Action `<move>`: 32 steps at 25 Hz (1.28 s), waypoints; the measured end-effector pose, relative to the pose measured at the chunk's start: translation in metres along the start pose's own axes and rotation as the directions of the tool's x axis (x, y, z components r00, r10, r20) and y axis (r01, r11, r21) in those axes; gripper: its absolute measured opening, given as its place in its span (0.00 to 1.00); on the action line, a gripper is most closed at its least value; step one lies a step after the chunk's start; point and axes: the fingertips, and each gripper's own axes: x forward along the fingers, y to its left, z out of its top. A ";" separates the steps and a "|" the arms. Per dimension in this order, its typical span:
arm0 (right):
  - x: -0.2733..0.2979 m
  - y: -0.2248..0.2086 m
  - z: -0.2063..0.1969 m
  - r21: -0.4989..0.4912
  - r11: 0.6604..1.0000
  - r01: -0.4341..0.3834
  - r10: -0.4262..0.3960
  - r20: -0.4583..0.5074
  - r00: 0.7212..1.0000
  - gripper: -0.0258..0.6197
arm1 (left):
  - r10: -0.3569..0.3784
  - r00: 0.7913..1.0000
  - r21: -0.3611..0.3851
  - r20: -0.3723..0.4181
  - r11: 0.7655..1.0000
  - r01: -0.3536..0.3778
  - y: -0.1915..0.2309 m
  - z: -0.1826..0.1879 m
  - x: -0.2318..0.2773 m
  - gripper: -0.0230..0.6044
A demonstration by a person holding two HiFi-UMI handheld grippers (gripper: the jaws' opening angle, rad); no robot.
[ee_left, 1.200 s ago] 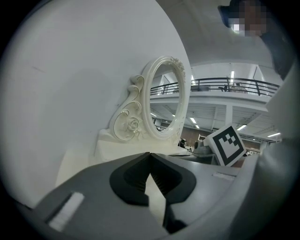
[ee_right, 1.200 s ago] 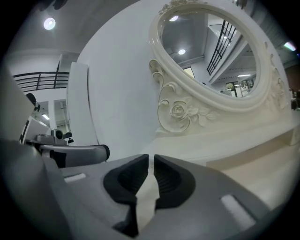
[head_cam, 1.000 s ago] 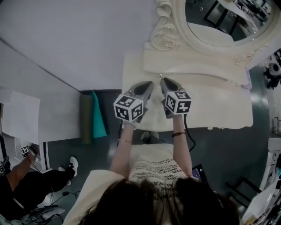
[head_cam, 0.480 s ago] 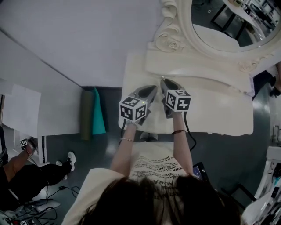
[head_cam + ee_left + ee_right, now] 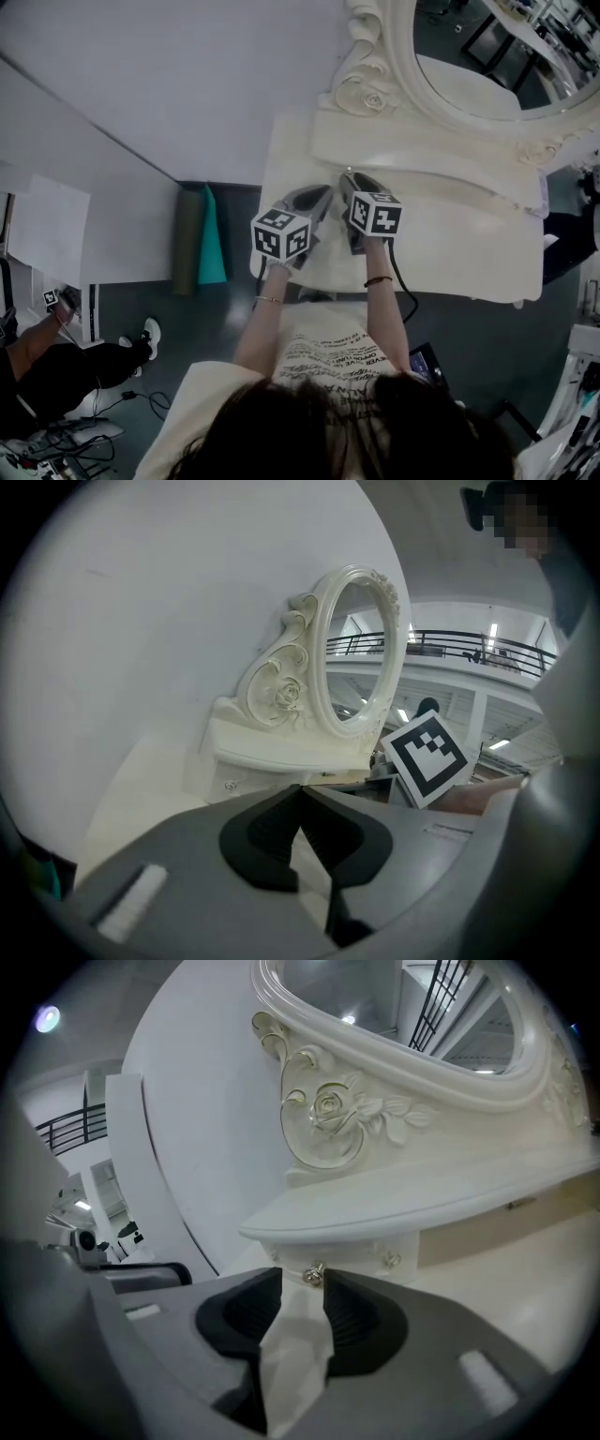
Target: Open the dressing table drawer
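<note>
Far left, a person (image 5: 56, 361) sits on the floor. A green roll (image 5: 187, 239) and a teal sheet (image 5: 210, 242) stand against the wall panel, just left of the dressing table (image 5: 459, 248).

Left gripper (image 5: 322, 194): held low over the left part of the table top, beside the other tool. Its own view shows the jaws closed tip to tip, with nothing between them.

Right gripper (image 5: 349, 180): pointed at the base of the mirror unit. Its jaws have just been opening and now stand apart. The small metal knob (image 5: 313, 1274) sits at the gap between the tips, and the pads do not press on it.

The drawer (image 5: 361, 1258) is the small white front directly under the curved ledge (image 5: 412, 1199), below the carved oval mirror (image 5: 497, 56) at the right rear of the table.
</note>
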 end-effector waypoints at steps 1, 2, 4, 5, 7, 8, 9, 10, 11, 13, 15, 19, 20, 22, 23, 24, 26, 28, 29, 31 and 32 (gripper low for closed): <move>0.002 -0.001 0.000 0.001 1.000 0.003 -0.003 -0.004 1.000 0.24 | 0.002 1.000 -0.002 -0.001 1.000 -0.002 0.001 0.000 0.001 0.03; 0.004 -0.001 0.000 0.002 1.000 0.006 -0.006 -0.007 1.000 0.24 | 0.004 1.000 -0.003 -0.001 1.000 -0.004 0.002 0.000 0.002 0.03; 0.009 -0.003 -0.001 0.006 1.000 0.014 -0.013 -0.010 1.000 0.24 | 0.008 1.000 -0.005 -0.002 1.000 -0.008 0.005 0.000 0.004 0.03; 0.011 -0.005 -0.001 0.008 1.000 0.018 -0.018 -0.012 1.000 0.24 | 0.009 1.000 -0.005 -0.003 1.000 -0.009 0.006 0.000 0.005 0.03; 0.014 -0.008 -0.002 0.018 0.999 0.029 -0.029 -0.021 0.999 0.24 | 0.009 1.000 -0.006 -0.004 1.000 -0.010 0.009 0.000 0.008 0.03; 0.015 -0.009 -0.002 0.026 0.999 0.037 -0.036 -0.029 0.999 0.24 | 0.010 1.000 -0.006 -0.004 1.000 -0.010 0.010 0.000 0.008 0.03; 0.017 -0.009 -0.003 0.032 0.999 0.042 -0.041 -0.037 0.998 0.24 | 0.012 1.000 -0.006 -0.003 1.000 -0.012 0.012 0.001 0.009 0.03; 0.019 -0.009 -0.003 0.038 0.998 0.046 -0.045 -0.046 0.998 0.24 | 0.014 1.000 -0.007 -0.003 1.000 -0.014 0.014 0.002 0.009 0.03; 0.021 -0.009 -0.004 0.045 0.998 0.049 -0.046 -0.052 0.998 0.24 | 0.018 1.000 -0.007 -0.003 1.000 -0.018 0.016 0.003 0.009 0.03; 0.023 -0.008 -0.005 0.070 0.996 0.052 -0.048 -0.058 0.997 0.24 | 0.024 1.000 -0.010 -0.004 1.000 -0.024 0.019 0.004 0.008 0.03; 0.024 -0.009 -0.005 0.098 0.993 0.058 -0.053 -0.056 0.997 0.24 | 0.028 1.000 -0.014 -0.004 1.000 -0.028 0.021 0.004 0.008 0.03; 0.026 -0.016 -0.004 0.108 0.990 0.093 -0.086 -0.068 0.994 0.22 | 0.030 1.000 -0.019 -0.008 0.999 -0.030 0.024 0.004 0.011 0.03; 0.026 -0.017 -0.004 0.100 0.990 0.103 -0.096 -0.072 0.993 0.21 | 0.030 1.000 -0.020 -0.008 0.999 -0.030 0.025 0.003 0.011 0.03; 0.026 -0.018 -0.005 0.090 0.990 0.111 -0.104 -0.075 0.992 0.20 | 0.030 1.000 -0.022 -0.009 0.999 -0.030 0.026 0.002 0.011 0.03; 0.026 -0.018 -0.005 0.090 0.990 0.111 -0.104 -0.076 0.992 0.20 | 0.030 0.999 -0.022 -0.010 0.999 -0.030 0.026 0.002 0.011 0.03; 0.026 -0.017 -0.005 0.091 0.990 0.110 -0.103 -0.077 0.992 0.20 | 0.030 1.000 -0.022 -0.010 0.999 -0.030 0.026 0.002 0.011 0.03; 0.025 -0.016 -0.004 0.094 0.990 0.108 -0.101 -0.078 0.992 0.20 | 0.028 1.000 -0.020 -0.009 0.999 -0.028 0.025 0.002 0.010 0.03; 0.025 -0.016 -0.004 0.096 0.989 0.109 -0.101 -0.081 0.992 0.19 | 0.028 1.000 -0.018 -0.008 0.999 -0.028 0.025 0.003 0.009 0.03; 0.025 -0.016 -0.004 0.097 0.989 0.109 -0.101 -0.081 0.992 0.19 | 0.028 1.000 -0.017 -0.008 0.999 -0.029 0.025 0.003 0.009 0.03; 0.025 -0.016 -0.004 0.098 0.989 0.110 -0.102 -0.081 0.991 0.19 | 0.029 1.000 -0.016 -0.010 0.999 -0.029 0.025 0.002 0.009 0.03; 0.025 -0.016 -0.004 0.099 0.989 0.110 -0.102 -0.082 0.991 0.19 | 0.029 1.000 -0.015 -0.010 0.999 -0.029 0.025 0.002 0.009 0.03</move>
